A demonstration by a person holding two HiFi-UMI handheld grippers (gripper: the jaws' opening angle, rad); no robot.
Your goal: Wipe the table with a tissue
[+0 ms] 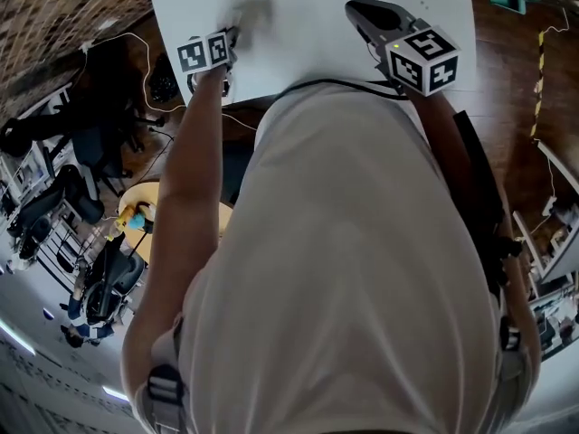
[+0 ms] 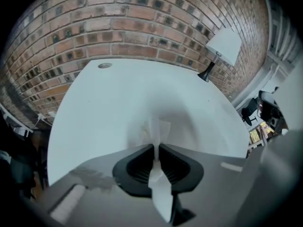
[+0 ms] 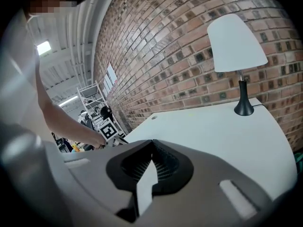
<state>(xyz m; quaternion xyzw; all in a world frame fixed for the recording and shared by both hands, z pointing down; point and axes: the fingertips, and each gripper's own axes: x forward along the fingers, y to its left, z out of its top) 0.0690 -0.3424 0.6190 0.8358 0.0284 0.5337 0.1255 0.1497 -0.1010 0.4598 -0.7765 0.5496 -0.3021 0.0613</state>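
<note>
A white table (image 1: 308,34) lies ahead of me against a brick wall. My left gripper (image 1: 232,36) points steeply down at its left part, and the blurred white tissue (image 1: 255,12) sits at its tip. In the left gripper view the jaws (image 2: 155,148) are shut on the tissue (image 2: 155,126), which spreads forward onto the table (image 2: 118,103). My right gripper (image 1: 366,12) hovers over the table's right side. Its jaws (image 3: 151,144) meet at the tips; no tissue shows in front of them.
A white-shaded lamp (image 3: 236,46) on a black foot stands at the table's far right corner by the brick wall (image 2: 132,18). A small round grommet (image 2: 105,65) sits at the far left. Chairs and clutter (image 1: 90,269) fill the floor to my left.
</note>
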